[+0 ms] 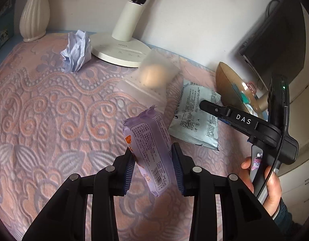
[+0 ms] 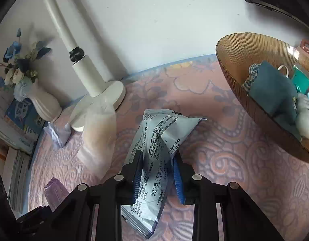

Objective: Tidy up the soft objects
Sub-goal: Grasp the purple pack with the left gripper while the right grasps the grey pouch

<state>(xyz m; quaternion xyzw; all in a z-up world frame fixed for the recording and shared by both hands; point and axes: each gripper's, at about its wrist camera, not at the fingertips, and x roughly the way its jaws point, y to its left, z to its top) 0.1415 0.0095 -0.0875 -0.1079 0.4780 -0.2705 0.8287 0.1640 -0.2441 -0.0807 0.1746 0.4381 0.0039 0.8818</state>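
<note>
Packets number two: left gripper (image 1: 153, 168) clamps one purple packet (image 1: 149, 150), right gripper (image 2: 157, 172) one grey packet (image 2: 154, 160).

Soft daylight, fisheye-bent edges, motion blur on translucent pouch (image 1: 152, 76).

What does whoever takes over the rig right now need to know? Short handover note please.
Left tongs: shut on the purple packet, lifted off the patterned cloth.
Right tongs: shut on the pale blue packet, crumpled between the pads.
Brown bowl at far right already holds a teal cloth and other soft items.
Left on the cloth: translucent bag with something round inside, by the lamp base; crumpled paper near the vase.
Likely next: both packets to the bowl, then the rest.
</note>
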